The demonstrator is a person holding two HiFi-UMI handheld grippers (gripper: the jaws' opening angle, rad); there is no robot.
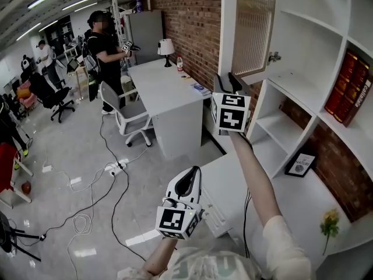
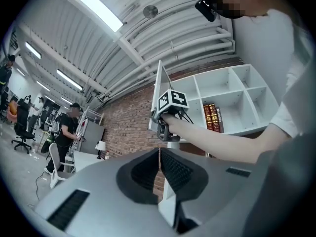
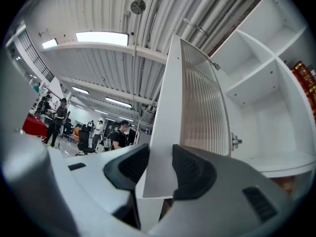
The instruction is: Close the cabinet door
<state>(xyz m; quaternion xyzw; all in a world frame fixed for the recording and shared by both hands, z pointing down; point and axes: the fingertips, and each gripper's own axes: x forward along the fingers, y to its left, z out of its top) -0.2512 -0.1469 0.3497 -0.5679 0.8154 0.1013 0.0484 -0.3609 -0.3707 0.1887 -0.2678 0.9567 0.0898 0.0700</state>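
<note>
The cabinet door, white-framed with a ribbed panel, stands swung open from the white shelf unit. My right gripper reaches up to the door's lower free corner. In the right gripper view the door's white edge fills the gap between the black pads, and the right gripper is shut on it. My left gripper hangs low in front of me, away from the cabinet. Its jaws are together with nothing between them. The left gripper view also shows the door edge-on.
Red books stand in a right-hand shelf compartment. A framed picture and a yellow flower sit on the white counter. A desk with a lamp, a chair, floor cables and a standing person lie to the left.
</note>
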